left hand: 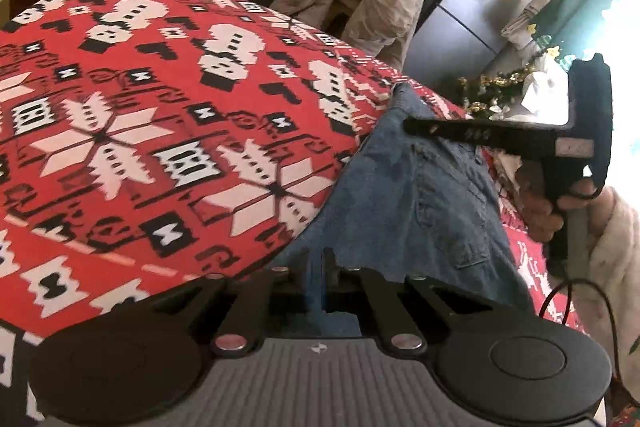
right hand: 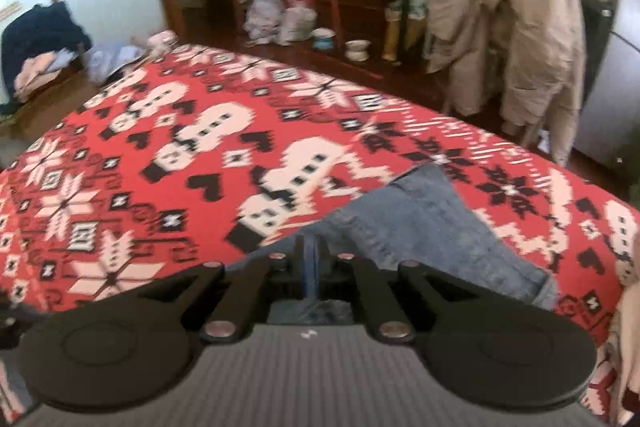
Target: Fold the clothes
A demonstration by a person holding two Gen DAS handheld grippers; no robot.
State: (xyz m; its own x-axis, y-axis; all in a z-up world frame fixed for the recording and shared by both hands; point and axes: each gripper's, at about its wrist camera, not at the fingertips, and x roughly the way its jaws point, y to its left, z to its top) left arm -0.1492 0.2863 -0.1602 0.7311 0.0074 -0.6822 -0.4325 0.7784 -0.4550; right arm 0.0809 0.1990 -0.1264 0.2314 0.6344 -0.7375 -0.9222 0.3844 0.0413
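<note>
Fold in progress: blue denim garment lies at the near edge of the red patterned tablecloth, left gripper and right gripper both clamped on its hem; next, carry the edges across evenly.

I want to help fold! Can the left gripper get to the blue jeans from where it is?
Probably yes. The left gripper already sits right at the edge of the jeans, jaws shut with denim between them. Nothing lies between them on the red blanket.
</note>
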